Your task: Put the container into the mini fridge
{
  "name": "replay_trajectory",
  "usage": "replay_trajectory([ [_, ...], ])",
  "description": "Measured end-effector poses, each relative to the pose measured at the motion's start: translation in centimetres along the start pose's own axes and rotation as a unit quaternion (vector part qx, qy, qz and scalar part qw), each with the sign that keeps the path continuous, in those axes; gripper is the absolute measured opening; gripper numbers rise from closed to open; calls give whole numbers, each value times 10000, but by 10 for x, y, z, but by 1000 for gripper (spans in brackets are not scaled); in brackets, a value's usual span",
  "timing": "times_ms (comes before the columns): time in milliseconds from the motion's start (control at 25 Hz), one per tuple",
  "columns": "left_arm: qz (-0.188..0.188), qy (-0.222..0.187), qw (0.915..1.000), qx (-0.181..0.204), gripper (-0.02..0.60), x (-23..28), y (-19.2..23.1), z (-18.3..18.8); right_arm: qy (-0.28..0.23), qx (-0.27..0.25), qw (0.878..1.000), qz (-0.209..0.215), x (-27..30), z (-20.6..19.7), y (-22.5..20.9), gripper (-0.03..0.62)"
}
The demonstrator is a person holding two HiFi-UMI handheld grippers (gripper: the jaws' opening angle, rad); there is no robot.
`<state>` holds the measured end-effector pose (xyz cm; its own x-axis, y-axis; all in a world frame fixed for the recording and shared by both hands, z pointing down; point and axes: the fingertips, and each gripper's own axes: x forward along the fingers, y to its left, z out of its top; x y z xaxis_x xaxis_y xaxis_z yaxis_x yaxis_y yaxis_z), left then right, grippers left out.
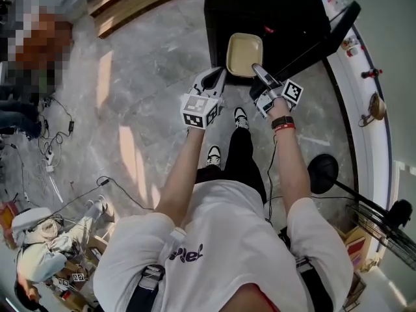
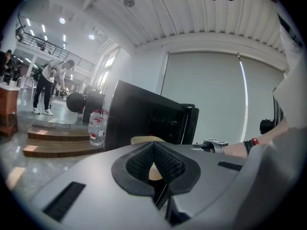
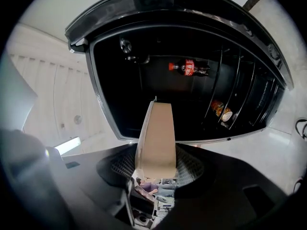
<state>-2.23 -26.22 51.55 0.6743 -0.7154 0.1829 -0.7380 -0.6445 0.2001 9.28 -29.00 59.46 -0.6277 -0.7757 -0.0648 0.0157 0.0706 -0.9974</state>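
We're in a big open hall here, a lobby or studio space rather than a home. There's a polished stone floor (image 1: 156,64) underfoot and wide wooden steps (image 2: 53,140) off to one side. Overhead runs a slatted ceiling (image 2: 201,13) with recessed spotlights, and tall roller blinds (image 2: 206,95) cover the windows. Cables (image 1: 55,135) trail loose across the floor, another person (image 2: 48,87) stands further back, and a black mini fridge (image 2: 144,116) sits low by the wall.

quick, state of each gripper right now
Left gripper: shut, holding nothing.
Right gripper: shut on the container.
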Motion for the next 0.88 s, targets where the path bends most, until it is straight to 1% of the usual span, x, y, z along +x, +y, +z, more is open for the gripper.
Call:
replay_trajectory([
  [80, -6, 7, 9999, 100, 20, 5, 0, -6, 10, 27, 10000, 6, 2, 4, -7, 230],
  [560, 120, -3, 9999, -63, 20, 21, 6, -26, 27, 55, 10000, -42, 14, 27, -45, 230],
  [720, 124, 42, 9999, -61, 20, 29, 12, -34, -76, 205, 9998, 29, 24, 36, -56, 230],
  [880, 108, 98, 9999, -51, 20, 40, 17, -41, -126, 170, 9998, 27, 32, 48, -69, 230],
])
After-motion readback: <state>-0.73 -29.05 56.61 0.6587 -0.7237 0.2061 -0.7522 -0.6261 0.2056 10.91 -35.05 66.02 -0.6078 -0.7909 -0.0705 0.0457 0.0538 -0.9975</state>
